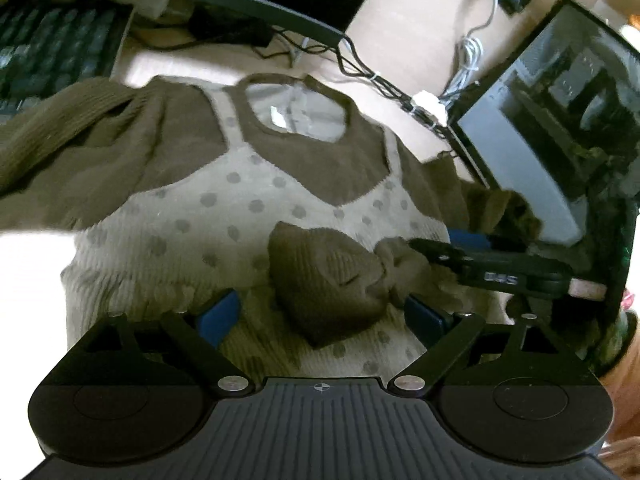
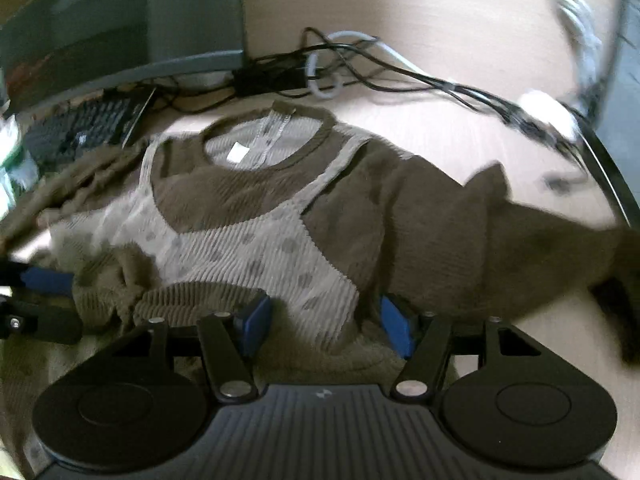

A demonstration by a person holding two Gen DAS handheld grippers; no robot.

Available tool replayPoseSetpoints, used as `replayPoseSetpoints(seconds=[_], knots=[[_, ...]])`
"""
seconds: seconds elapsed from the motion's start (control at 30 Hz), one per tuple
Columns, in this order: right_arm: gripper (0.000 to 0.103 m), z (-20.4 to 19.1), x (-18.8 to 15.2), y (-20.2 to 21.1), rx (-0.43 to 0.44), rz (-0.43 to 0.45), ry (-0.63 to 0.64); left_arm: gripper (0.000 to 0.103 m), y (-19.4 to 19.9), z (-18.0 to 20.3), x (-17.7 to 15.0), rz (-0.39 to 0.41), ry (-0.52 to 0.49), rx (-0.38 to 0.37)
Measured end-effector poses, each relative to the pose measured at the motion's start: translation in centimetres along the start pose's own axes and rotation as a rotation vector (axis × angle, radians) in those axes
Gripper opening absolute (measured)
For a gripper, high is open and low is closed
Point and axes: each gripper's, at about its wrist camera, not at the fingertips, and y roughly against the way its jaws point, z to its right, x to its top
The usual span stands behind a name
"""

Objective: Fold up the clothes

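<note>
Both grippers are hovering with jaws spread wide: left gripper [image 1: 324,316] straddling the brown cuff [image 1: 324,280], right gripper [image 2: 326,320] over the hem. Beneath, the sweater [image 2: 256,240] is lying flat on the desk [image 2: 400,8], near the keyboard [image 2: 80,128].

An office or home computer nook is showing here: a dark keyboard [image 2: 86,126] is lying on the pale wood table [image 2: 400,0], tangled cables [image 2: 360,68] are trailing across it, and a monitor [image 1: 552,92] is standing alongside.

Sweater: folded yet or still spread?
Partly folded. The sweater lies front-up, one sleeve cuff bunched across its chest, the other sleeve still spread sideways.
</note>
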Motion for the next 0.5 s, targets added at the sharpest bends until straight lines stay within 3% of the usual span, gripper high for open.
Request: replayPoseSetpoints(seconds=[0.1, 0.2, 0.3, 0.37, 0.4, 0.47, 0.5], knots=[[0.054, 2.9, -1.9, 5.0, -0.118, 0.128, -0.197, 0.094, 0.5, -0.7, -0.3, 0.009, 0.045, -0.021], [0.054, 7.4, -2.9, 8.2, -0.263, 0.194, -0.423, 0.095, 0.3, -0.9, -0.1, 0.007, 0.054, -0.03], [0.054, 11.2, -2.6, 7.6, -0.264, 0.21, -0.619, 0.095, 0.3, -0.4, 0.3, 0.003, 0.053, -0.009], [0.052, 12.2, -1.7, 5.9, -0.259, 0.223, -0.662, 0.095, 0.6, 0.0, 0.3, 0.007, 0.05, 0.004], [0.046, 12.5, -1.1, 5.0, -0.267, 0.229, -0.658, 0.095, 1.0, 0.1, 0.4, 0.012, 0.045, 0.012], [0.008, 12.3, 0.6, 3.6, -0.292, 0.245, -0.571, 0.095, 2.0, 0.4, 0.4, 0.026, 0.034, 0.027], [0.006, 11.8, 1.5, 3.5, -0.31, 0.268, -0.51, 0.095, 2.6, 0.4, 0.5, 0.037, 0.03, 0.036]])
